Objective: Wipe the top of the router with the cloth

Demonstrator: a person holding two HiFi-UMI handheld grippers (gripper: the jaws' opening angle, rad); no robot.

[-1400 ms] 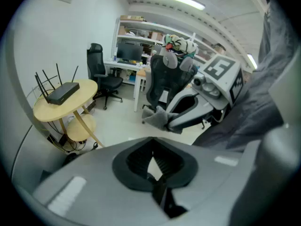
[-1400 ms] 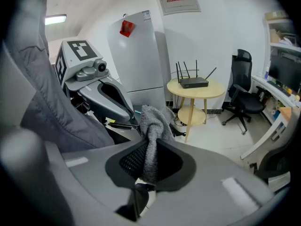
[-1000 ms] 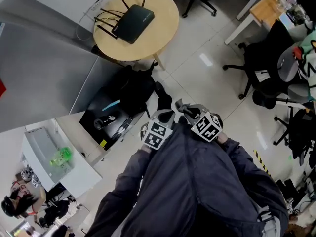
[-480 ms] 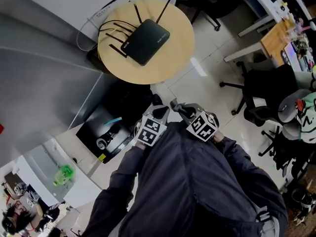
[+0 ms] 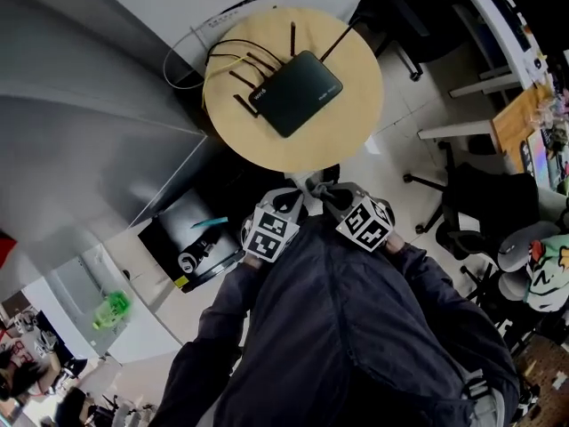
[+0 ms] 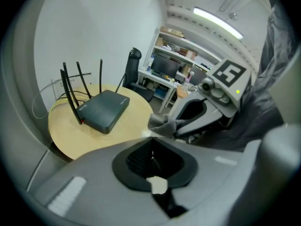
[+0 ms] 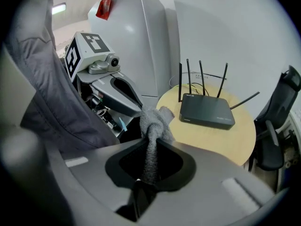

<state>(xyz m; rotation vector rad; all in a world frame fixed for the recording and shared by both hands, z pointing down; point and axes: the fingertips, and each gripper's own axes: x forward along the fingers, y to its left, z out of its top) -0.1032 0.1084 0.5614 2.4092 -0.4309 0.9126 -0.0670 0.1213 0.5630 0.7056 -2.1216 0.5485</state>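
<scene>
The black router (image 5: 298,80) with several antennas lies flat on a round wooden table (image 5: 347,132); it also shows as the router (image 6: 104,109) and the router (image 7: 207,112). Both grippers hover side by side at the table's near edge, short of the router. My right gripper (image 5: 327,194) is shut on a grey cloth (image 7: 153,126), which bunches above its jaws (image 7: 149,161). The cloth (image 6: 162,124) hangs out in front of the right gripper. My left gripper (image 5: 289,201) is shut with nothing between its jaws (image 6: 151,155).
Cables (image 5: 191,56) loop off the table's far left side. A tall grey cabinet (image 5: 80,149) stands at the left, with a black box (image 5: 191,234) on the floor beside it. Office chairs (image 5: 484,203) and desks fill the right. A chair (image 7: 273,140) stands beyond the table.
The table and router have drawn closer to the grippers and shifted right in the head view. Both grippers keep their pose, the cloth still in the right one.
</scene>
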